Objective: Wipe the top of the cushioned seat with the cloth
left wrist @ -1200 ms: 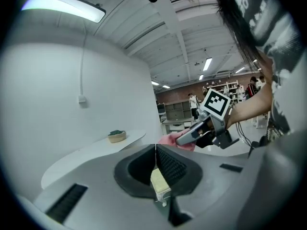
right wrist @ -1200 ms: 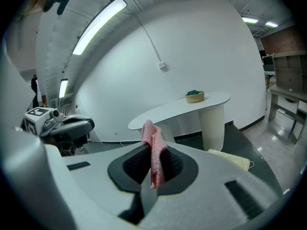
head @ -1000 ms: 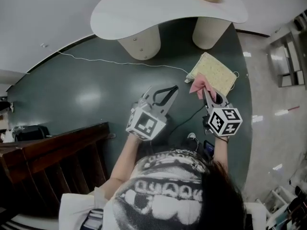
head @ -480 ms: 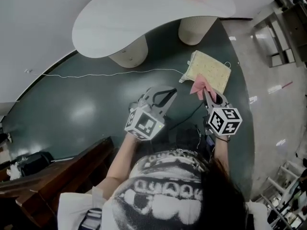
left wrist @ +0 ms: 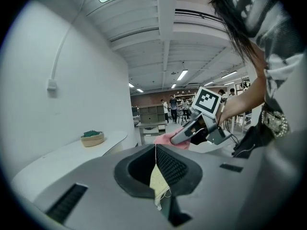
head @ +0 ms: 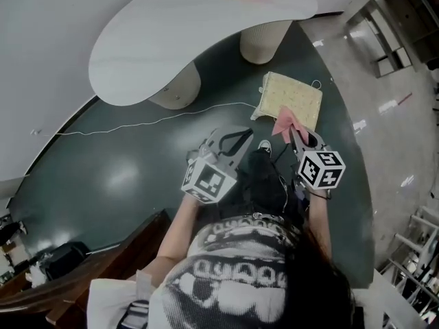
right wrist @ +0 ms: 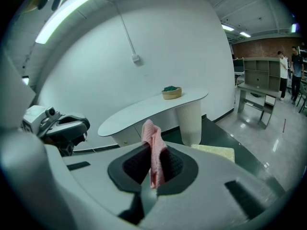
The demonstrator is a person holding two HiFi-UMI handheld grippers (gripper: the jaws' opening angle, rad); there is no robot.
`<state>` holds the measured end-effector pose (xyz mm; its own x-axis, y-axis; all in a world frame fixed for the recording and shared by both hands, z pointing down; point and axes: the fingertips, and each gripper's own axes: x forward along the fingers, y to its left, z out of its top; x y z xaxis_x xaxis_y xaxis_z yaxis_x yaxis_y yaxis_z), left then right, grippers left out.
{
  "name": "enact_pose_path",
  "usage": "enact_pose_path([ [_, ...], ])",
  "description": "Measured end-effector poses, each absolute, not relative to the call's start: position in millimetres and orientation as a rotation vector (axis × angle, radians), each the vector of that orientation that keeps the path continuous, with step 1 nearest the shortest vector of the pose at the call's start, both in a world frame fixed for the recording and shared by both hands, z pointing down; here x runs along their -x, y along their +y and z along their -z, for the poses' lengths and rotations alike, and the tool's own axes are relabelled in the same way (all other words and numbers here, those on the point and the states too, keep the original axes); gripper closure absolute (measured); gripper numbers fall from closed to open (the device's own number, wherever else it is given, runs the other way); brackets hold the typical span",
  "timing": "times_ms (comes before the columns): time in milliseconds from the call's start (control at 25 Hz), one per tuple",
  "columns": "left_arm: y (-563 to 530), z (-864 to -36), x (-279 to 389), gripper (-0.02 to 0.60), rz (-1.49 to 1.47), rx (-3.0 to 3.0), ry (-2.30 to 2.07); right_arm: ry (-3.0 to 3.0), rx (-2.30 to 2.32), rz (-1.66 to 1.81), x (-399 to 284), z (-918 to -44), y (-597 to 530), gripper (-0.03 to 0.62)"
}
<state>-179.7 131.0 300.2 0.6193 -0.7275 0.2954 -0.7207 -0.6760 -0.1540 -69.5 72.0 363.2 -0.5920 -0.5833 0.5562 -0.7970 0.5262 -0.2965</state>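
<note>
Glossy dark floor (head: 123, 177) lies beneath right claw (head: 293, 131) pinching crumpled pink cloth (right wrist: 153, 152).

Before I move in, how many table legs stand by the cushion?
2. One leg stands just beyond the cushion. The second leg is farther to the left, under the middle of the table. The tabletop may hide more.

The cloth (head: 282, 120) and right tool (head: 293, 133) hide the near edge of the cushioned seat (head: 291, 96).
</note>
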Motion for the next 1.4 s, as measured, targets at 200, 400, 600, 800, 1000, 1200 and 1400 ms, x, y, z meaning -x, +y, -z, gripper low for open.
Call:
enact_pose_path([
  [200,107.9,-303.6,171.9,0.575,0.533,2.829,1.225,-2.338,-1.144,-0.771,57.3,-378.9,47.8,0.582],
  [400,70.9,-311.1,164.9,0.575,0.574,2.828,1.215,-2.306,-1.145,-0.802,42.2,-405.5,9.4,0.582],
  [600,25.8,-317.9,163.4,0.575,0.601,2.812,1.190,-2.268,-1.155,-0.822,35.5,-435.6,-44.1,0.582],
  [800,-28.3,-327.8,138.5,0.575,0.647,2.795,1.100,-2.232,-1.146,-0.866,22.1,-470.9,-107.0,0.582],
  [1000,-79.2,-340.7,110.9,0.575,0.701,2.792,0.996,-2.190,-1.101,-0.884,11.4,-510.3,-156.5,0.582],
  [1200,-122.7,-362.2,89.9,0.575,0.759,2.779,0.932,-2.153,-1.055,-0.927,2.6,-556.7,-189.7,0.582],
  [1400,-153.7,-387.2,81.2,0.575,0.803,2.782,0.886,-2.122,-1.008,-0.953,5.2,-601.3,-218.4,0.582],
])
